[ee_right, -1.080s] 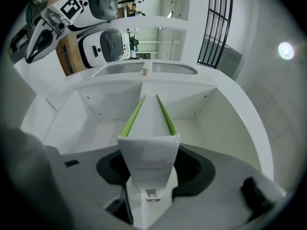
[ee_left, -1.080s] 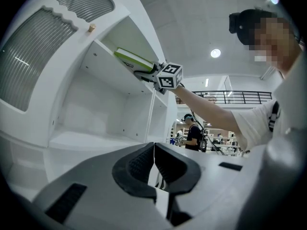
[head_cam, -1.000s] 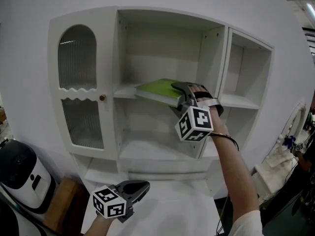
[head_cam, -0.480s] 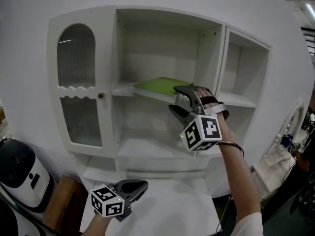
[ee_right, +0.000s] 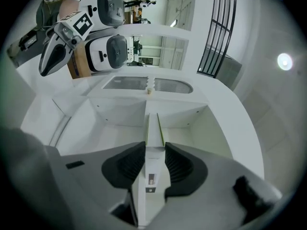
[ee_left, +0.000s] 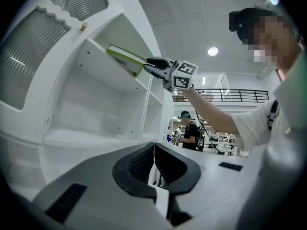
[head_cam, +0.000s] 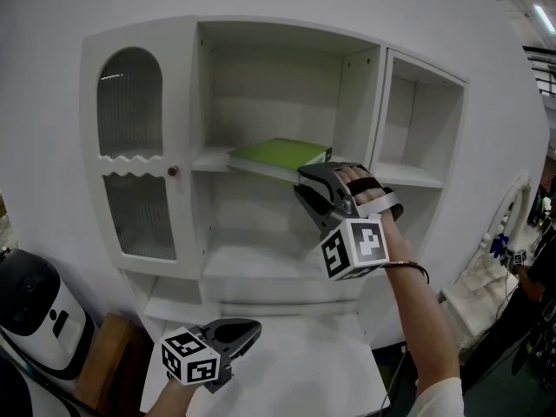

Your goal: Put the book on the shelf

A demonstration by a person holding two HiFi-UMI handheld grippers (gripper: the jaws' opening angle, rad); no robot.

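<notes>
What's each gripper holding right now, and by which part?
Nothing. The right gripper has just been closing its jaws on nothing; the green book lies on the shelf just beyond. Left gripper shut, empty.

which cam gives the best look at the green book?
Head view: the green book lies flat on the middle shelf, with its cover in plain sight. The left gripper view shows it small, at an angle, from below. The right gripper view shows only its thin edge, end-on.
</notes>
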